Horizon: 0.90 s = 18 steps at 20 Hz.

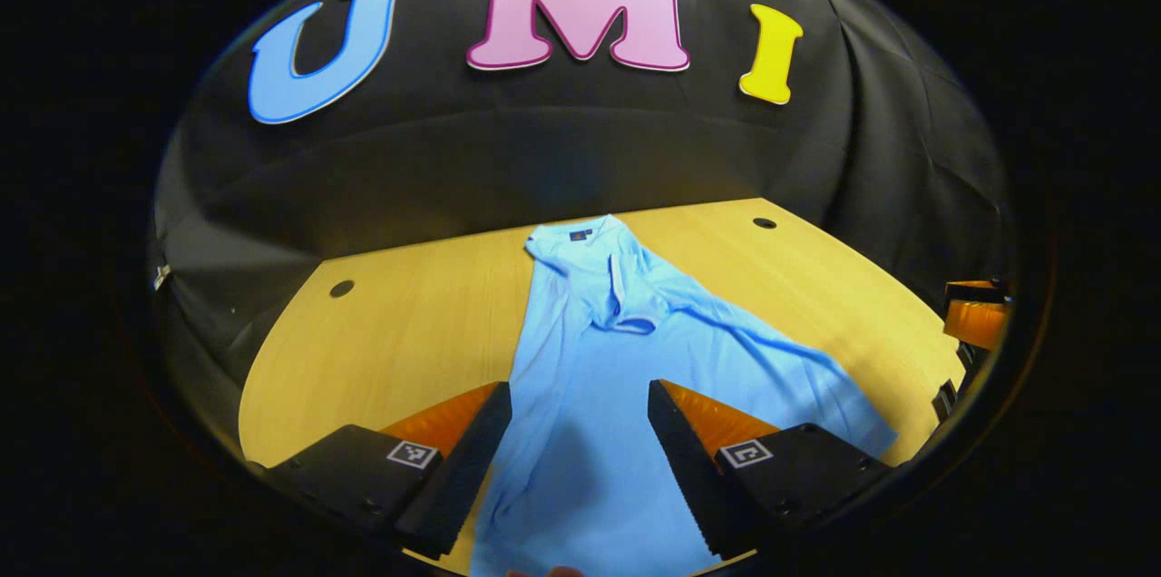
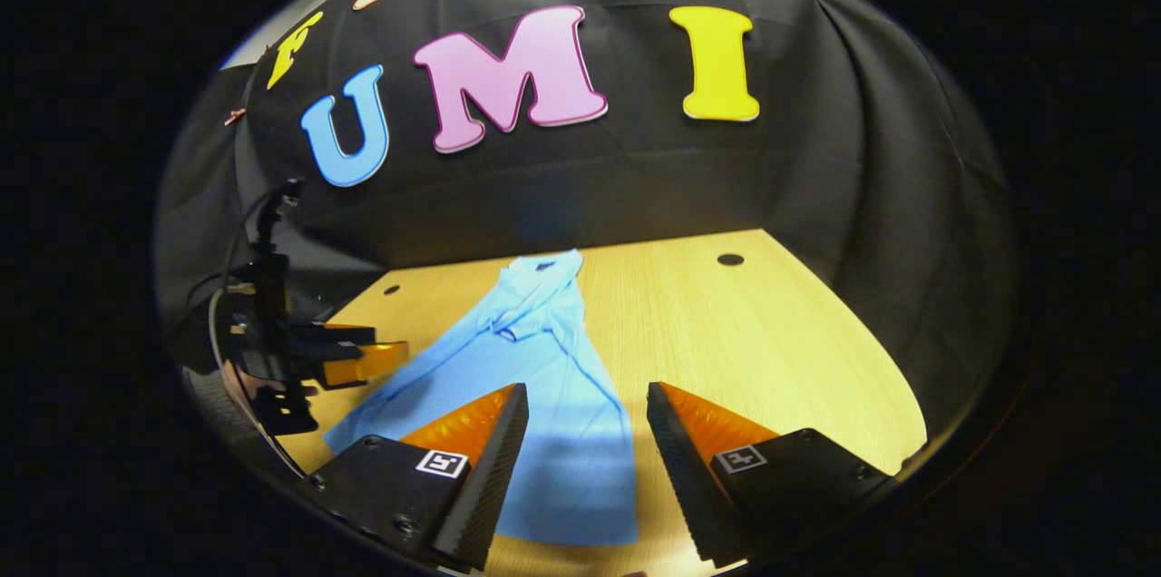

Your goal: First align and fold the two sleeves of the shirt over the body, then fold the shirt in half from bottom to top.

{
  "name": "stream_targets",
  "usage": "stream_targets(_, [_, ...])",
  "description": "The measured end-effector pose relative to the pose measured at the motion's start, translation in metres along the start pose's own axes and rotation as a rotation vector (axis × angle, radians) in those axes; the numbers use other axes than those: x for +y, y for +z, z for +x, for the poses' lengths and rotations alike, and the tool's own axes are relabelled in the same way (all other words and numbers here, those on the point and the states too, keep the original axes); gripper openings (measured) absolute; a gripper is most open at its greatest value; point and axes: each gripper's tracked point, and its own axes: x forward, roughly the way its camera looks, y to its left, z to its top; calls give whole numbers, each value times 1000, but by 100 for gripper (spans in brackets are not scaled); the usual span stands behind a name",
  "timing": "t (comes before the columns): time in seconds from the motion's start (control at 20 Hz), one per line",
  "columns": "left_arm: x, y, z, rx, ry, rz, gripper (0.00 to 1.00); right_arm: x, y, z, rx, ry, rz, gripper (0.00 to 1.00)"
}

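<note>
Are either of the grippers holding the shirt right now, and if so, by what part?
Nothing is held. The left gripper and right gripper are both open above the shirt, which lies on the table.

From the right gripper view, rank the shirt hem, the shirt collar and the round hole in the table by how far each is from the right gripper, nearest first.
1. Shirt hem: lowest, between the right gripper fingers.
2. Shirt collar: far end of the shirt, up left of centre.
3. Round hole: far right of the table. About level with the collar, so these two are too close to call.
</note>
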Motion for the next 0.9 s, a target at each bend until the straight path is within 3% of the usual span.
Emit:
stream_targets(0.4, [32,-122,-72,193,73,-73,97,-9,-91,-22,197,-77,-100,87])
stream_targets(0.9, [44,-174,-80,287,96,-107,99,-12,-153,-18,340,-108,-108,87])
